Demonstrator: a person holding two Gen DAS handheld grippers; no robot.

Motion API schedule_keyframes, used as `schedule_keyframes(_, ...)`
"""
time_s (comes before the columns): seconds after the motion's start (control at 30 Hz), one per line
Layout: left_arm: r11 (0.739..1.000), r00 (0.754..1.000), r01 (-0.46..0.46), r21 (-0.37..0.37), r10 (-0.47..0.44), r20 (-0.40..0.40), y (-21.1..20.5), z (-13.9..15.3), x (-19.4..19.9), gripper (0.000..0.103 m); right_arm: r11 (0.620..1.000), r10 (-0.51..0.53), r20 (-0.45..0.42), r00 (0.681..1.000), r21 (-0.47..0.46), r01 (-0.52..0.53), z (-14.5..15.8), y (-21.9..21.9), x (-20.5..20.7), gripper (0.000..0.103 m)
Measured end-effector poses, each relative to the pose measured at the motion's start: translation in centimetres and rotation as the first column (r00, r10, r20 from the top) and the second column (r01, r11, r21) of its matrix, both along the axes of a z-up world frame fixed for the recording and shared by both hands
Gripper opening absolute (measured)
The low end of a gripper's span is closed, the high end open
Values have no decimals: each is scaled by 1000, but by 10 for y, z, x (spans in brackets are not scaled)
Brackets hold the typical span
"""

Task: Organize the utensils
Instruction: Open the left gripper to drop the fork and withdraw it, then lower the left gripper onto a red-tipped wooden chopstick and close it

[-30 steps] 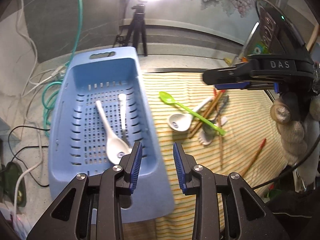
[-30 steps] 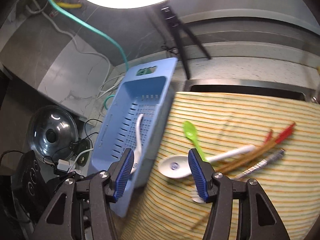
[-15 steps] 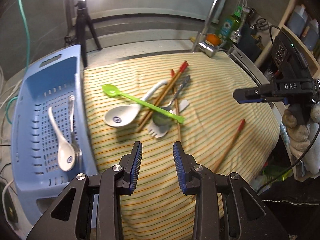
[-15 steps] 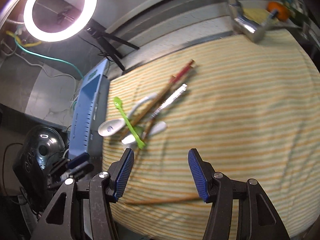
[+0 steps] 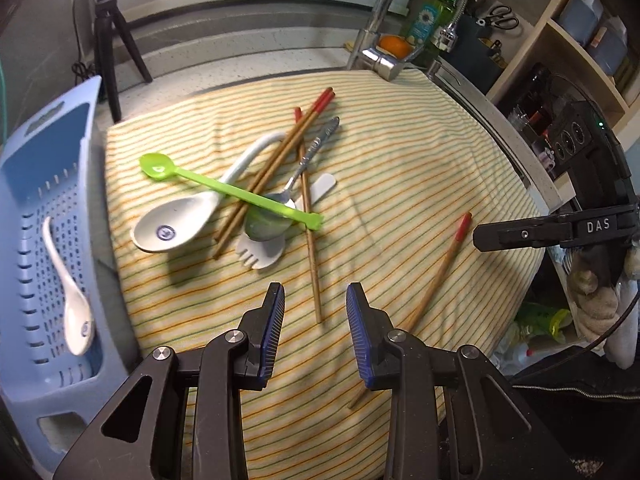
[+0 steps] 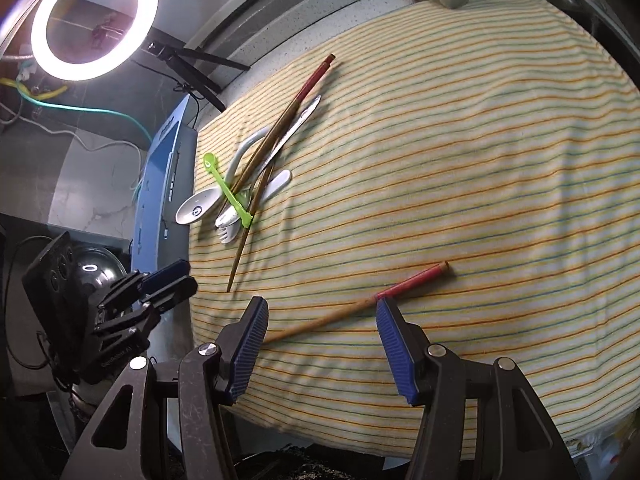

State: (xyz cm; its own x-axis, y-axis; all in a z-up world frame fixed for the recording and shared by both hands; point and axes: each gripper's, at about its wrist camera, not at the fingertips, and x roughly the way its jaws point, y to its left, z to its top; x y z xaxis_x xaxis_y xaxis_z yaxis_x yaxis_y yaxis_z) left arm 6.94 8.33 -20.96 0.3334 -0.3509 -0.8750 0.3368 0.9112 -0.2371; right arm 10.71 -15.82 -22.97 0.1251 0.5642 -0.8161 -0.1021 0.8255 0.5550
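Left tongs: jaws apart, nothing between the pads, raised over the striped cloth. Just ahead of its tips lies the near end of one chopstick, which runs away into the pile.

Pile, ahead and slightly left of the left tongs: green spoon lying across a white soup spoon, a chopstick pair, a metal spoon and a white spork.

Blue basket far left of the left tongs, off the cloth edge; one white spoon inside.

Right tongs: jaws apart, gripping nothing. A lone red-tipped chopstick lies on the cloth across the gap between its tips; contact with the pads cannot be told. The pile sits ahead and left of the right tongs.
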Motion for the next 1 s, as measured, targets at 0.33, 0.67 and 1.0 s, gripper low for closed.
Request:
schedule_keyframes(0.33, 994, 998, 57, 89, -53, -45, -26, -30, 20, 30, 999, 35, -29, 999, -13, -35, -4, 4, -1, 53)
schedule_keyframes(0.67, 975, 988, 151, 161, -151, -16, -40, -36, 19, 8, 998, -36, -162, 986, 51, 44, -31, 8, 0, 50)
schedule_keyframes(1.0, 969, 977, 212, 127, -212, -15, -48, -35, 3, 8, 996, -42, -133, 990, -88, 30, -36, 26, 22, 16)
